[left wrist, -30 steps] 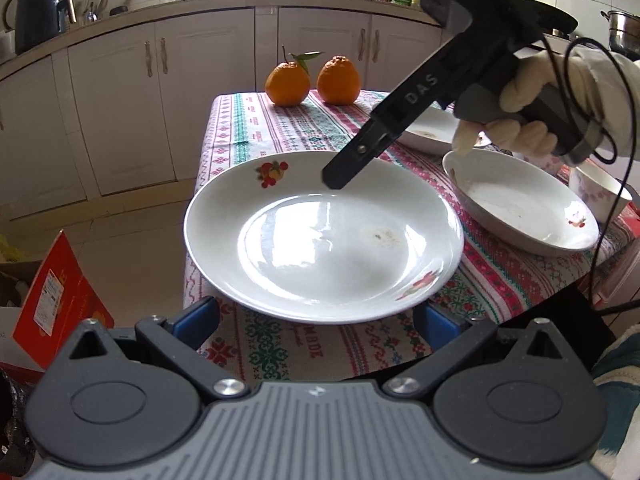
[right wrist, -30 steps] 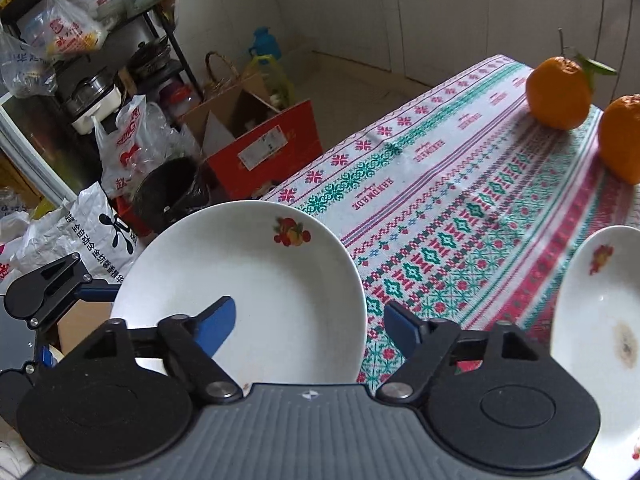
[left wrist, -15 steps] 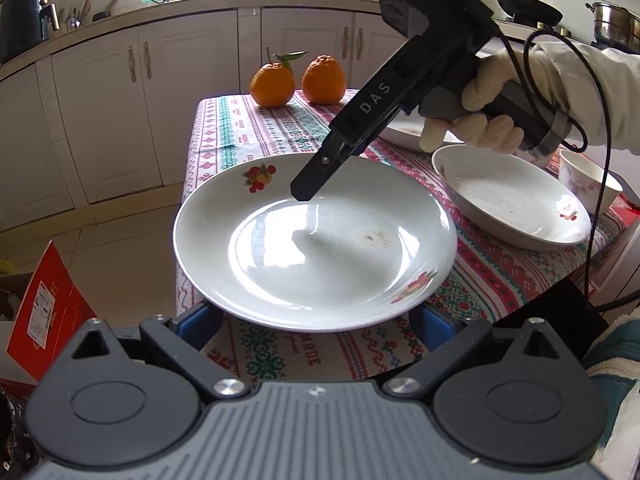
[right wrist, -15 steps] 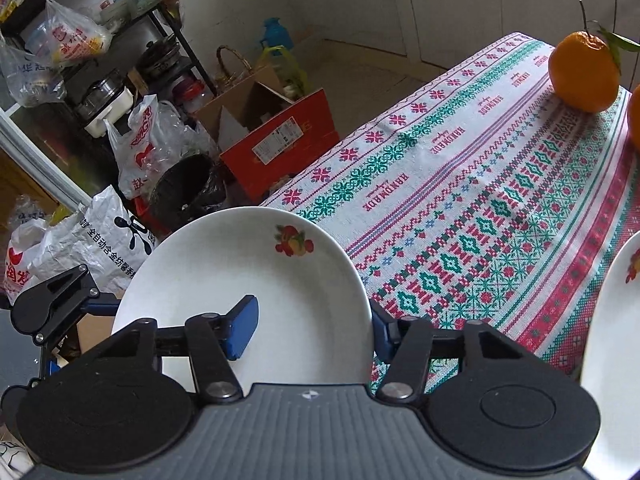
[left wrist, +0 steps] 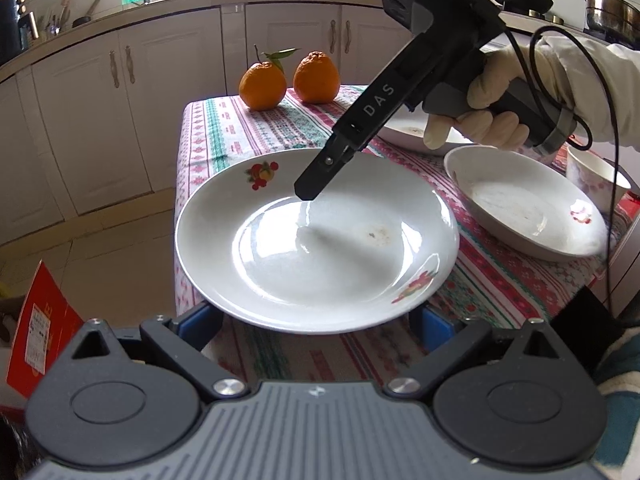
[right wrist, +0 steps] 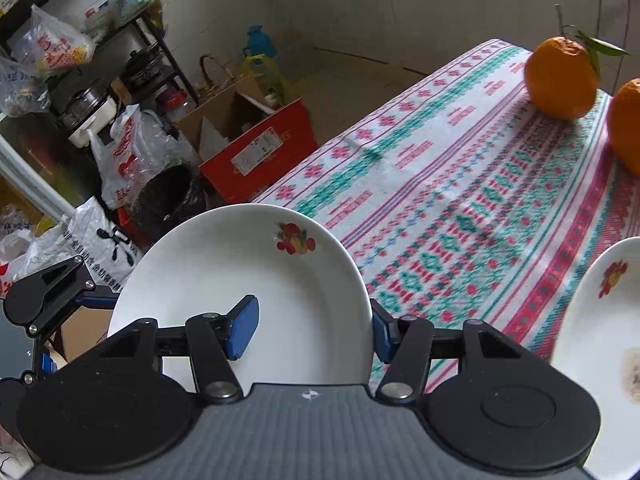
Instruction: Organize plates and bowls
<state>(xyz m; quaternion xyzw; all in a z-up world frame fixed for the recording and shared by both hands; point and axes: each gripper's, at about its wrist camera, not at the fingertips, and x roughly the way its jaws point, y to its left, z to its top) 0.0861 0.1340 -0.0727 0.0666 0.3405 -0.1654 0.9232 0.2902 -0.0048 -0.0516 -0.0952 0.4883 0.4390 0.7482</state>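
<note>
Right gripper [right wrist: 312,326]: jaws closed on the rim of the white plate [left wrist: 316,240], one blue pad inside the dish, the other under the outer edge; this gripper's figure reached its lowest a half second ago.
Left gripper [left wrist: 316,322]: jaws wide, blue pads either side of the plate's near edge at 6 o'clock; whether they touch it cannot be told.
White plate: over the near corner of the tablecloth [left wrist: 224,132], fruit print at 11 o'clock and 5 o'clock, a brown stain right of centre.
Second dish [left wrist: 524,216]: at 3 o'clock, on the cloth.
Small bowl [left wrist: 592,176]: just beyond it, at the right edge.
Two oranges [left wrist: 288,80]: at 12 o'clock, far end of the table.
Gloved hand [left wrist: 480,108]: at 2 o'clock, holding the right gripper's handle.
Red box [left wrist: 40,328]: on the floor, 8 o'clock.
</note>
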